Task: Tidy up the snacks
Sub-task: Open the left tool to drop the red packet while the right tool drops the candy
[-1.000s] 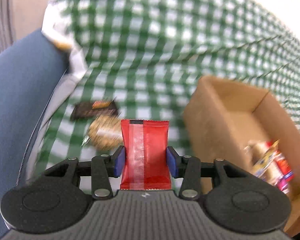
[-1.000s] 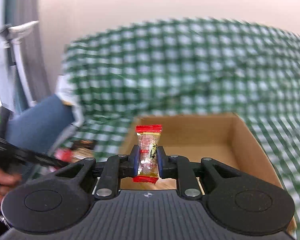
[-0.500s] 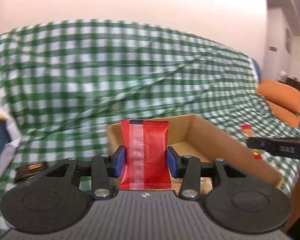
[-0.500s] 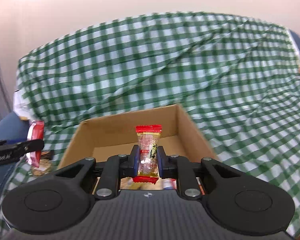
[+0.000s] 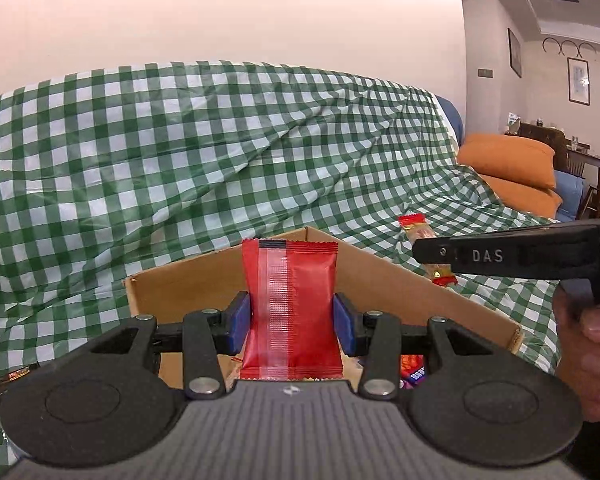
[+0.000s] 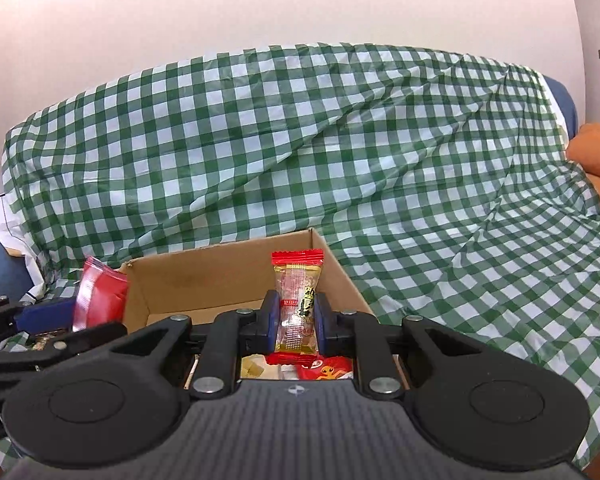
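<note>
The left gripper [image 5: 292, 322] has its jaws clamped on the flat sides of a red snack packet [image 5: 290, 308], which stands upright between the blue pads, seam toward the camera; gripped low on its body like this, the packet stays stiff and can likely be let fall cleanly. It is poised at the near edge of the cardboard box [image 5: 400, 280], the landmark here, which sits on a green checked cloth [image 5: 180, 152]. The right gripper [image 6: 297, 322] has its jaws pressed together on a narrow clear candy wrapper [image 6: 298, 300] with red ends, also upright, and it looks straight into the box from the near side; other snacks [image 6: 324, 370] already lie on the box floor just beneath it. Both pieces seem carried in together so that one visit to the box serves two; a dark wrapper [image 5: 14, 378] lies left of the box, outside it, apparently not yet gathered.
</note>
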Demonstrator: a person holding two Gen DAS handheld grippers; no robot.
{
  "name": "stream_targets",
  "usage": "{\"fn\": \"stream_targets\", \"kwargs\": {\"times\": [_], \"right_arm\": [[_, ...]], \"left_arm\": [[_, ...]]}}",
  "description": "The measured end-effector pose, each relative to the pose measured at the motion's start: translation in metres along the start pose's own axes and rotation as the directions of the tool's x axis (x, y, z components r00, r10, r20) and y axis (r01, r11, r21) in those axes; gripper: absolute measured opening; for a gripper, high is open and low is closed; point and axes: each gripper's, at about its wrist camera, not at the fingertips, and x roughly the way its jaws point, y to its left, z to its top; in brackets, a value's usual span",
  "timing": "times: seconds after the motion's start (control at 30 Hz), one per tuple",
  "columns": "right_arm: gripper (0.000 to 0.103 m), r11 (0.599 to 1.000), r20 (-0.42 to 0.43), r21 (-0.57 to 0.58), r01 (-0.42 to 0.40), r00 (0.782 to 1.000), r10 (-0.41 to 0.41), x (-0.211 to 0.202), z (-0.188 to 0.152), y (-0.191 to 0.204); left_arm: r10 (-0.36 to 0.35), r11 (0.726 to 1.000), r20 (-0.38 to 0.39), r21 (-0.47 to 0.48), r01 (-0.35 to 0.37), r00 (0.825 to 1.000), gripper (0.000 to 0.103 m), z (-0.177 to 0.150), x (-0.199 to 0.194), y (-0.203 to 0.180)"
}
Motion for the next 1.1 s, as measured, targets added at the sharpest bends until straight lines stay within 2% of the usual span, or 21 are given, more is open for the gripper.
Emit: {"fn": "stream_targets", "kwargs": {"times": [1.1], "right_arm": [[0.019, 0.999, -0.012, -0.033, -0.008, 1.0, 0.007, 0.0031, -0.0015, 0.0085]], "left_arm": [[0.021, 0.999, 0.025, -0.04, -0.02, 0.999, 0.049, 0.0067, 0.006, 0.0063]]}}
